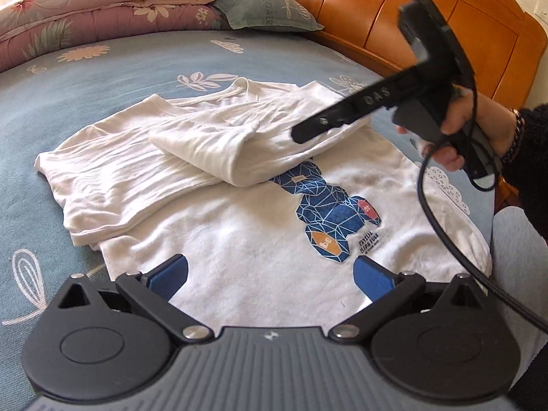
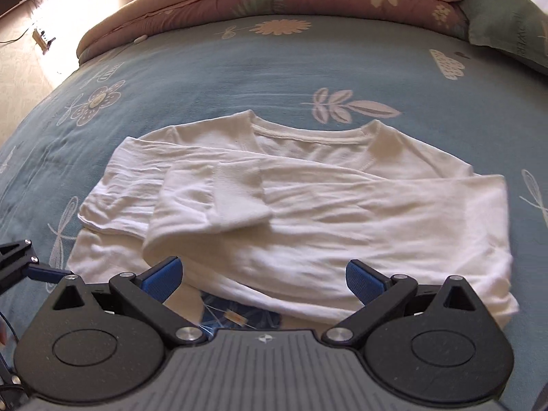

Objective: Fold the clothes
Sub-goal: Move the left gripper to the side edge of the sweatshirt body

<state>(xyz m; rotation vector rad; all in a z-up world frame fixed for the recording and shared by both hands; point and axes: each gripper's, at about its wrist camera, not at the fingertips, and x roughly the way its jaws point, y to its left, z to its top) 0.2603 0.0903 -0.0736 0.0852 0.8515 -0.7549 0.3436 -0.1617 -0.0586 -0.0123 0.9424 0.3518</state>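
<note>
A white long-sleeved shirt with a blue geometric bear print lies flat on the blue bed sheet. Both sleeves are folded across its chest; the upper sleeve ends in a ribbed cuff. My left gripper hovers open over the lower part of the shirt, nothing between its blue pads. My right gripper is open above the folded sleeves near the print, empty. In the left wrist view the right gripper is held by a hand over the sleeves.
Folded floral quilts and a grey-green pillow lie at the far side of the bed. A wooden headboard runs along the right. A black cable hangs from the right gripper. The person's leg is at the bed's right edge.
</note>
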